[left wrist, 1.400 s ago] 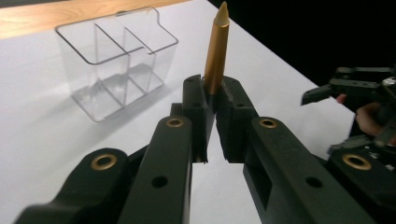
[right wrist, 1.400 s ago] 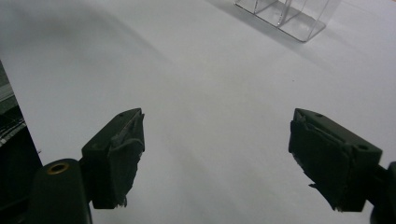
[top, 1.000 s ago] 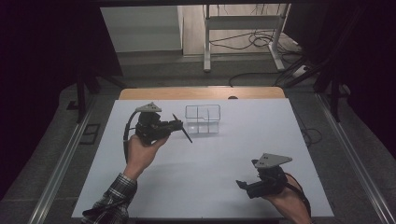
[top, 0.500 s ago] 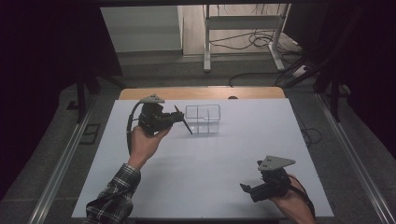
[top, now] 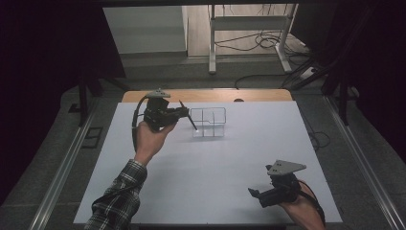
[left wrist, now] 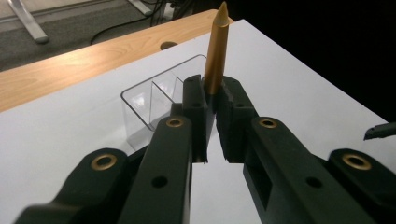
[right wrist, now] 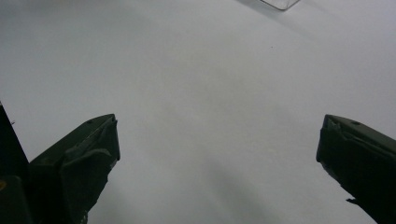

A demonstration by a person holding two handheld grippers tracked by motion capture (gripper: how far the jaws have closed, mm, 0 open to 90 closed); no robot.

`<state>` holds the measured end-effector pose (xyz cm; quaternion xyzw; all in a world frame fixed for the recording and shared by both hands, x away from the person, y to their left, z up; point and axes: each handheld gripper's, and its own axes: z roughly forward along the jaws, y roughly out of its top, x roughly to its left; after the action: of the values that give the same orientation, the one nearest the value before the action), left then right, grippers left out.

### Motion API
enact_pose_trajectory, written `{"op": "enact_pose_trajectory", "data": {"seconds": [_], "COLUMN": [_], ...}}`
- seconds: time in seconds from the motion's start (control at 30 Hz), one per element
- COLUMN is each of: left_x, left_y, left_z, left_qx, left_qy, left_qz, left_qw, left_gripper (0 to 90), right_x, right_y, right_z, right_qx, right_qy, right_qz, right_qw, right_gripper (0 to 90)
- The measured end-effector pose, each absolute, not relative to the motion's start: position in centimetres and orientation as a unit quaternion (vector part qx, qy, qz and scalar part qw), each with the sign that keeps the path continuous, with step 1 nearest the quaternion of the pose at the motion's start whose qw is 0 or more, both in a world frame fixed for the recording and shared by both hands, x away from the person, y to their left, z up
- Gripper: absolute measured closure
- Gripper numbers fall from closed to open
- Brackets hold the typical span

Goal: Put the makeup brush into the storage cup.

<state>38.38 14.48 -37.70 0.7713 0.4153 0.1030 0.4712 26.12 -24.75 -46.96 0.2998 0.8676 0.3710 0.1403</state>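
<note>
Item: pen (left wrist: pixel 217 49), gold, clamped in left hand-held gripper (top: pixel 184 112), tip near clear tray (top: pixel 208 120) at counter (top: pixel 201 172) rear. Right hand-held gripper (top: pixel 258 195): jaws apart, empty, just opened wider. Handling: tilt pen upright over one compartment, lower, then release.

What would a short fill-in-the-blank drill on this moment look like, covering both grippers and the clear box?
1. The left gripper is shut on a gold ____.
2. The right gripper has its jaws ____, nothing between them.
3. The clear organizer is ____ inside.
4. The pen is in the ____ above the table.

Missing words: pen; open; empty; air
</note>
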Motion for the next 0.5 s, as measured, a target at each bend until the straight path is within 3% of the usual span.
{"op": "enact_pose_trajectory", "data": {"seconds": [0.5], "left_x": [40.5], "left_y": [14.0], "left_z": [-37.2], "left_qx": [0.771], "left_qy": [0.425], "left_qz": [0.127], "left_qw": [0.457], "left_gripper": [83.5], "right_x": [26.2], "right_y": [-24.6], "right_z": [-47.2], "right_qx": [0.293], "right_qy": [0.874], "right_qz": [0.361], "right_qw": [0.144], "right_gripper": [0.0]}}
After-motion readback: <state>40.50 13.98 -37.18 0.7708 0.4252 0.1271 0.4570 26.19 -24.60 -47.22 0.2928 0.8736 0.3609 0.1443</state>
